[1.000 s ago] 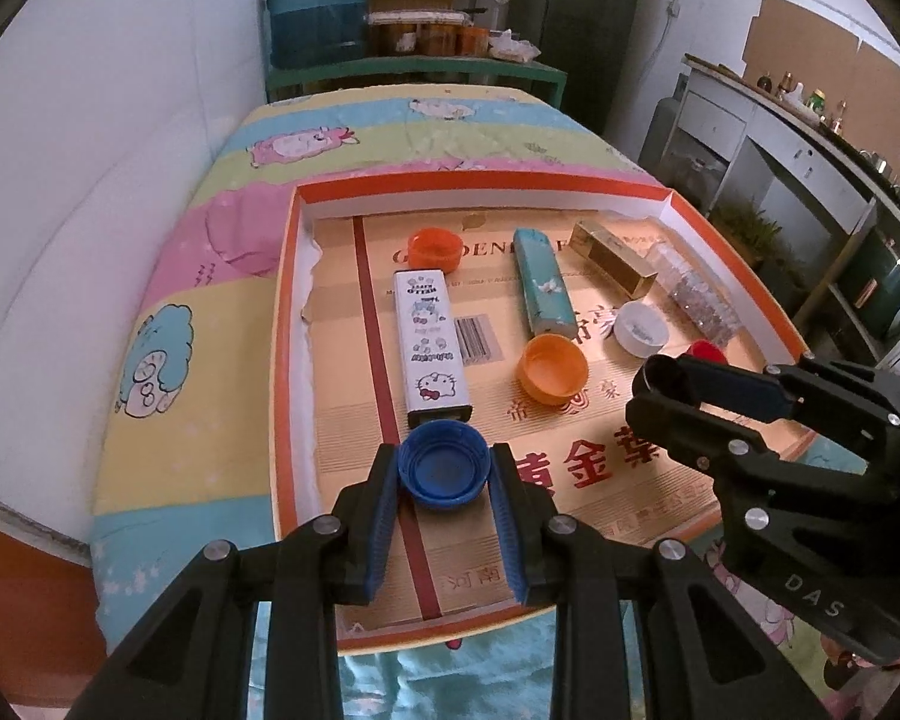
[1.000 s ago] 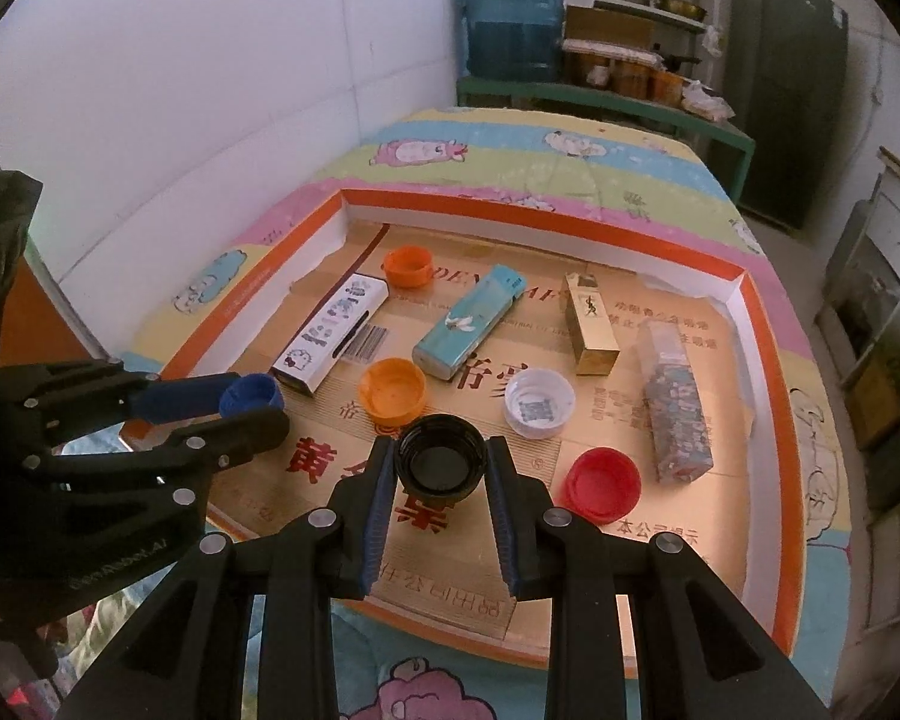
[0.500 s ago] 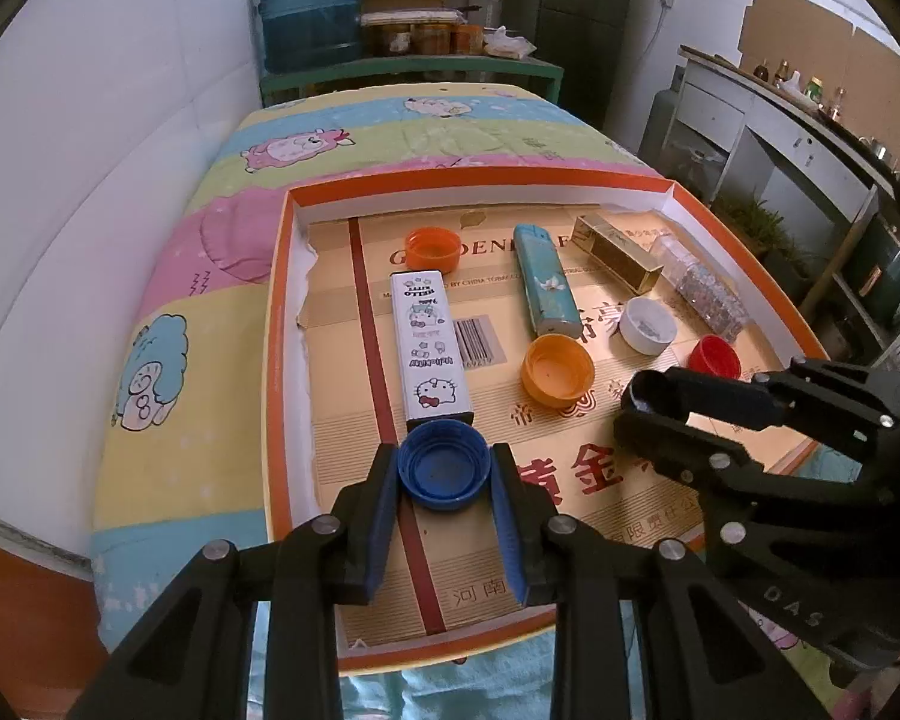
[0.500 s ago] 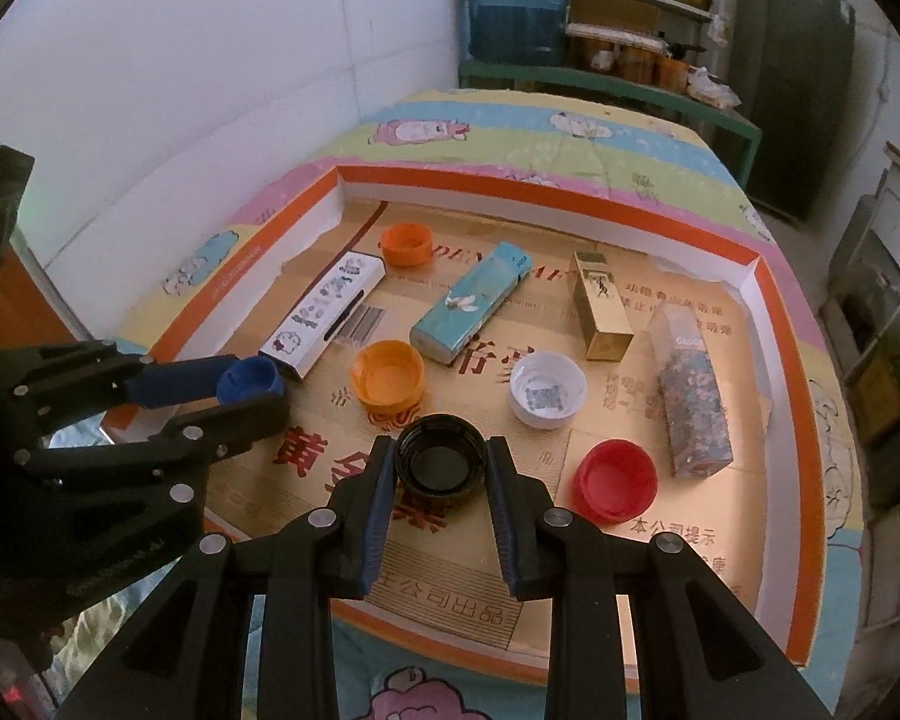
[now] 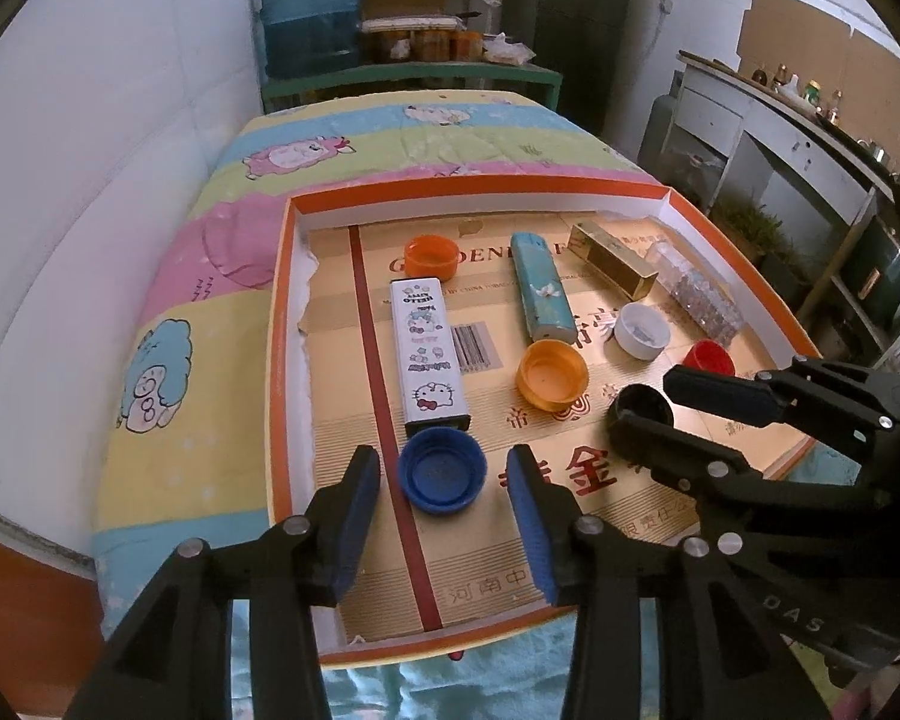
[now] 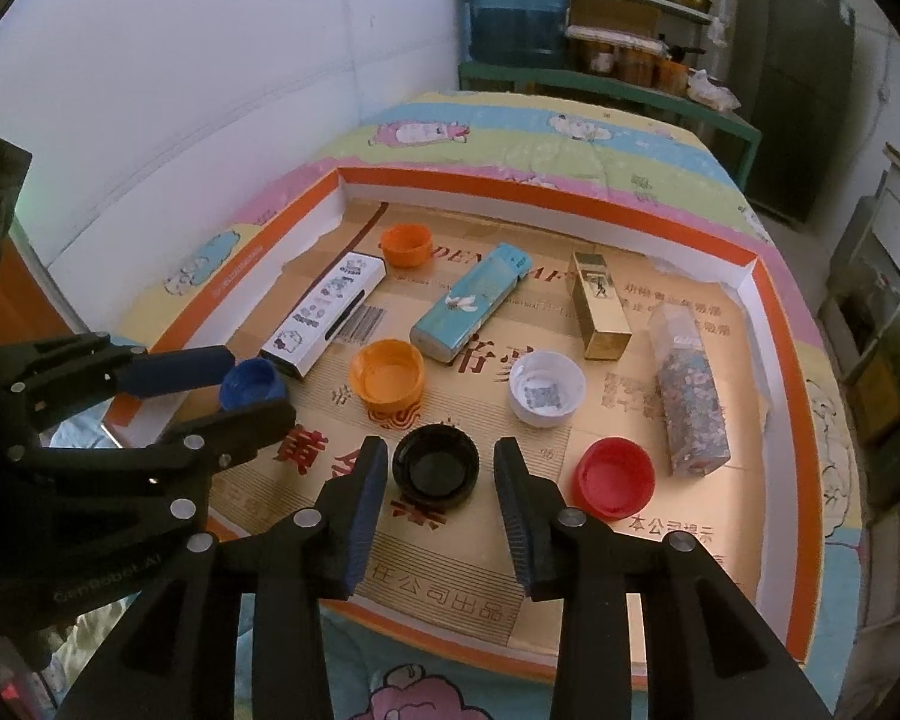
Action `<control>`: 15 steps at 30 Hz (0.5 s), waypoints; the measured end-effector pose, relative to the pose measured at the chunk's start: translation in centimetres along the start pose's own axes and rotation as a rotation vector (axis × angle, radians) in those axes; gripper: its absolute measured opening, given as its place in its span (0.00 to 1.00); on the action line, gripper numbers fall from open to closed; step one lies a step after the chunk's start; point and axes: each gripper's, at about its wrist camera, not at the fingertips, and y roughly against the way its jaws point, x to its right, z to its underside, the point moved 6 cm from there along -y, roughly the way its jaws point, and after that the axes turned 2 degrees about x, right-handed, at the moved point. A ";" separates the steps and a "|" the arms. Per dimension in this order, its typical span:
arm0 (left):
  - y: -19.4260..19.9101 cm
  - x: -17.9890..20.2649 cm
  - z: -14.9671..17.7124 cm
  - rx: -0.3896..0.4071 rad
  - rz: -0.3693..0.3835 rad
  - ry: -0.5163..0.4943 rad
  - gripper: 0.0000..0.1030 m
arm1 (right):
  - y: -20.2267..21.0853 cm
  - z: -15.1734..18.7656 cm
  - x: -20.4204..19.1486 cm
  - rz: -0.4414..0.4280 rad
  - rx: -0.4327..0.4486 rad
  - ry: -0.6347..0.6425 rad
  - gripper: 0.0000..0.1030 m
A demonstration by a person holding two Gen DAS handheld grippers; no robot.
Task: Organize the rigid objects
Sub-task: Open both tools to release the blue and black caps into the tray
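A shallow orange-rimmed cardboard tray (image 5: 282,324) (image 6: 546,195) holds the objects. My left gripper (image 5: 444,489) is open, with a blue cap (image 5: 442,477) lying on the tray floor between its fingers. My right gripper (image 6: 440,480) is open around a black cap (image 6: 435,467), which also lies on the tray. The other caps are two orange (image 6: 387,373) (image 6: 407,244), one white (image 6: 546,387) and one red (image 6: 615,477). A white Hello Kitty box (image 5: 427,360), a teal box (image 6: 471,300), a gold box (image 6: 599,306) and a glittery box (image 6: 690,396) lie behind them.
The tray lies on a pastel cartoon quilt (image 5: 198,324) over a bed beside a white wall. A water jug (image 6: 516,0) and shelves stand at the far end. Cabinets (image 5: 780,138) line the right side.
Both grippers have opened. The blue cap and the black cap, held half a second ago, now rest on the tray floor between the spread fingers.
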 end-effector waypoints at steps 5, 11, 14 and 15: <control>0.3 -0.2 0.0 0.009 0.008 0.011 0.47 | 0.4 0.1 0.2 0.002 0.005 -0.010 0.38; 0.9 -0.2 0.2 0.019 0.016 0.021 0.56 | 1.2 0.1 0.8 0.016 0.018 -0.033 0.47; 1.4 -0.3 0.2 0.032 0.018 0.028 0.57 | 1.7 0.2 1.2 0.032 0.026 -0.043 0.59; 1.6 -0.3 0.2 0.037 0.019 0.031 0.57 | 1.9 0.3 1.3 0.037 0.028 -0.050 0.59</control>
